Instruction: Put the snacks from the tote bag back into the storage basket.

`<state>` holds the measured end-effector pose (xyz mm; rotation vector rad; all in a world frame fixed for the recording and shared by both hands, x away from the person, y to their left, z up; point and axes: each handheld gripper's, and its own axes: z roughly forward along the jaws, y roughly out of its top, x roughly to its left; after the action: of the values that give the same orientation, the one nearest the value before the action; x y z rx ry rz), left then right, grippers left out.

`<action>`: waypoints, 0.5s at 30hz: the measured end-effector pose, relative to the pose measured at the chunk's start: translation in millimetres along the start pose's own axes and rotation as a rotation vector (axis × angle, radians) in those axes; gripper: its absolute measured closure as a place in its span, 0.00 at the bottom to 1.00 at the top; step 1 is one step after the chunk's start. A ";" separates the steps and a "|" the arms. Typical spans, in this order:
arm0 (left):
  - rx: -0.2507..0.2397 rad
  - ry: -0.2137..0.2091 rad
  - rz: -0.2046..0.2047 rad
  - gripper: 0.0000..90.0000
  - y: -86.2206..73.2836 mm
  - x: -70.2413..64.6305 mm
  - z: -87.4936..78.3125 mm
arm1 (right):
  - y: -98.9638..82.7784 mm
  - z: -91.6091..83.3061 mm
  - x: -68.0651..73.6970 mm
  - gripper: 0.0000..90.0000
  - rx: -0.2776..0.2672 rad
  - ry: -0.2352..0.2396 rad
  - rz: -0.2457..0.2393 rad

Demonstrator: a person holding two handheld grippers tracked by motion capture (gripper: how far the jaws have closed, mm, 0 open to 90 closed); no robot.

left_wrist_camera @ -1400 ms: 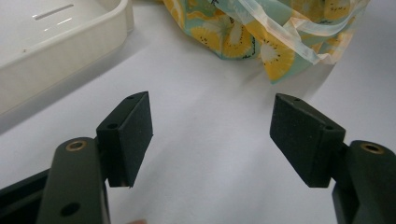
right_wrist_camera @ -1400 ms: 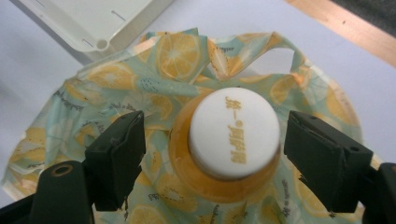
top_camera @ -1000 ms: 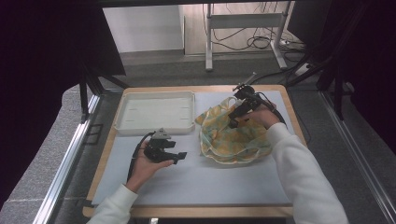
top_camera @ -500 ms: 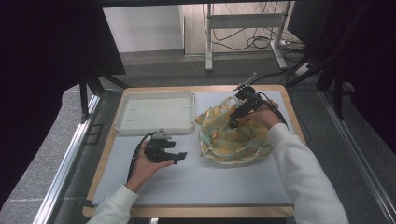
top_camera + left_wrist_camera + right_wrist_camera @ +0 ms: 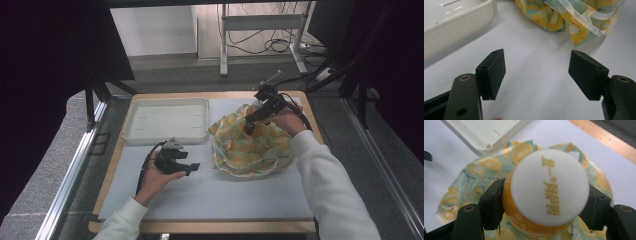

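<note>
We see even overhead light on the bench (image 5: pixel 210 200), with dark surroundings at both sides in the high view. Shadows fall soft under the left tool (image 5: pixel 536 72). The white cap (image 5: pixel 550 187) sits blurred and slightly glaring; the tray (image 5: pixel 456 25) edge is soft.

Your right gripper (image 5: pixel 544 205) has black jaws, and between them is an orange bottle (image 5: pixel 524 220) with a white cap (image 5: pixel 550 192) printed in gold characters. Under it you see the bag (image 5: pixel 252 147): yellow citrus slices on pale teal, with a translucent rim. Your left gripper (image 5: pixel 536 72) is black too, with brass-coloured pins. Far left, the tray (image 5: pixel 165 135) is cream-white. The mat (image 5: pixel 225 192) is pale lavender-white on a light wooden table (image 5: pixel 117 160). Your sleeves (image 5: pixel 335 195) are white.
</note>
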<state>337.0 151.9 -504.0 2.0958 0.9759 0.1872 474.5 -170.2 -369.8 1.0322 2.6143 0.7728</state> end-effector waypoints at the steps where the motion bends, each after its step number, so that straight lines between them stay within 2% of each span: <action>1: 0.000 0.000 0.000 0.33 0.0 0.0 0.0 | 1.1 -4.1 1.0 0.34 -0.009 0.003 0.001; 10: 0.002 -0.003 -0.007 0.33 -0.5 0.2 1.9 | 8.5 -33.2 4.7 0.34 -0.070 -0.004 -0.009; 15: 0.008 -0.003 -0.005 0.33 -0.6 -0.5 3.0 | 11.5 -41.0 6.3 0.34 -0.089 -0.004 -0.013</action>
<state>337.6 150.0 -506.4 2.1001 0.9806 0.1777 460.6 -174.8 -329.3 0.9900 2.5558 0.8740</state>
